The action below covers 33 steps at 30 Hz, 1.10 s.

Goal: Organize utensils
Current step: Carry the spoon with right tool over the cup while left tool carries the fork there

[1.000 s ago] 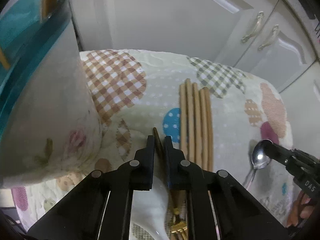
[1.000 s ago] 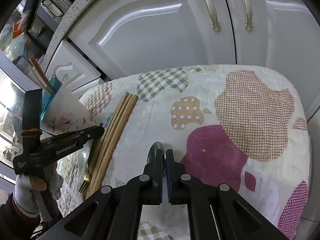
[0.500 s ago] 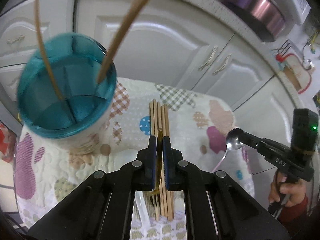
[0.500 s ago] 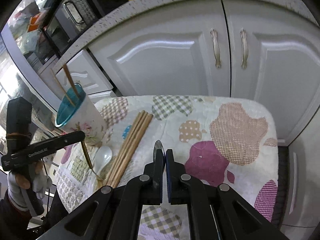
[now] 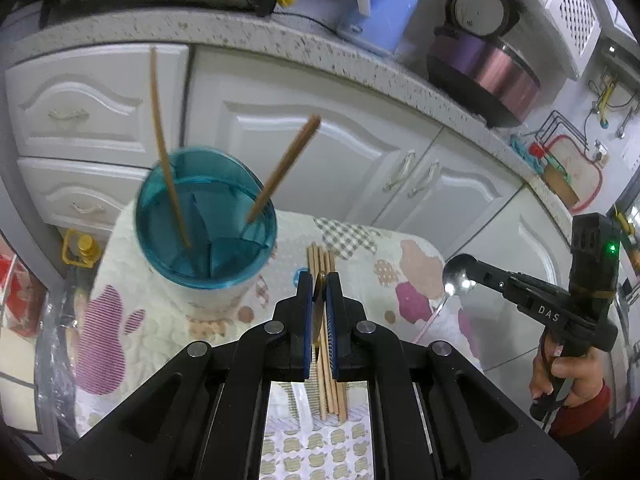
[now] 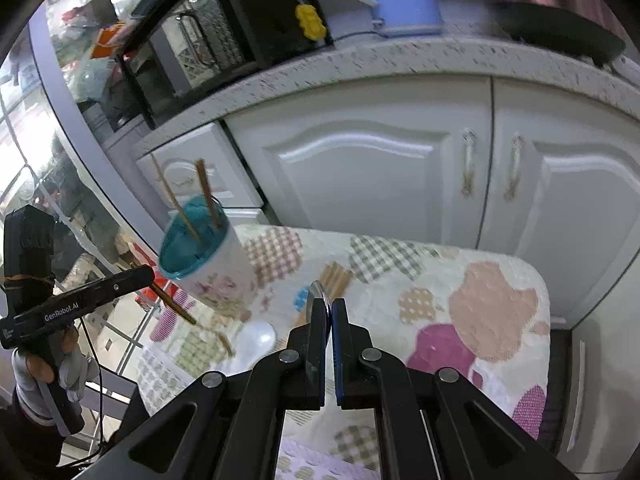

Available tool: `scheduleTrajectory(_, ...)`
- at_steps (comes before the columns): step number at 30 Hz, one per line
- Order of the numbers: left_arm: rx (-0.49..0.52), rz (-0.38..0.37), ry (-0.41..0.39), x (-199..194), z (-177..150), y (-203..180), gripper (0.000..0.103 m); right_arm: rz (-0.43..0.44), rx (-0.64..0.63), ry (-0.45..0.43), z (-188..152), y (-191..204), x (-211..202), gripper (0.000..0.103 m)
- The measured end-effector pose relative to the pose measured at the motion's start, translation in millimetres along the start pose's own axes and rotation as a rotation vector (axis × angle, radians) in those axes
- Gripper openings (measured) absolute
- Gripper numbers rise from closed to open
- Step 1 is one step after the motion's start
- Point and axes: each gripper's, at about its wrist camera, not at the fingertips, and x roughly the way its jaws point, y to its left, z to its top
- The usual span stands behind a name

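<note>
White kitchen cabinets (image 5: 312, 152) under a speckled counter (image 6: 360, 64) fill the background, with a blue kettle (image 5: 384, 4) standing on that counter. In front of them stands a table (image 6: 520, 360) covered by a quilted cloth with checked and pink patches.

On the table's left part stands a white flowered utensil holder (image 5: 206, 216) with a teal rim and teal dividers inside; two wooden chopsticks (image 5: 280, 172) lean out of separate compartments. Just to its right a bundle of loose chopsticks (image 6: 334, 280) lies flat on the cloth, and a white spoon (image 6: 256, 338) lies on the cloth near the front of the holder.

The left gripper (image 5: 319, 300) hangs above the table, its jaws clenched on a gold-coloured fork (image 6: 188, 312), which slopes down from them towards the cloth. The right gripper (image 6: 328, 316) is also held above the table, jaws clenched on a metal spoon (image 5: 456, 276) whose bowl stands out past the fingertips and whose handle hangs below. A hand (image 5: 568, 376) holds the right gripper's grip.
</note>
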Motion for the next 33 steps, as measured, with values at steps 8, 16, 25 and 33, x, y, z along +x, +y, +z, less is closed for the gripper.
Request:
scheduleTrajectory(8, -0.005, 0.017, -0.052, -31.6, 6.0, 14.9, 0.005, 0.023, -0.043, -0.032, 19.0, 33.9, 0.4, 0.002)
scheduleTrajectory(16, -0.020, 0.035, -0.106, -57.3, 21.1, 34.2, 0.005, 0.042, -0.093, -0.078, 50.6, 71.7, -0.2, 0.002)
scheduleTrajectory(25, -0.042, 0.078, -0.205, -87.8, 60.3, 60.1, 0.005, 0.029, -0.113, -0.124, 85.6, 99.4, 12.4, 0.002)
scheduleTrajectory(33, -0.056, 0.132, -0.213, -69.5, 81.0, 76.6, 0.005, -0.065, -0.160, -0.150, 102.9, 118.8, 38.2, 0.002)
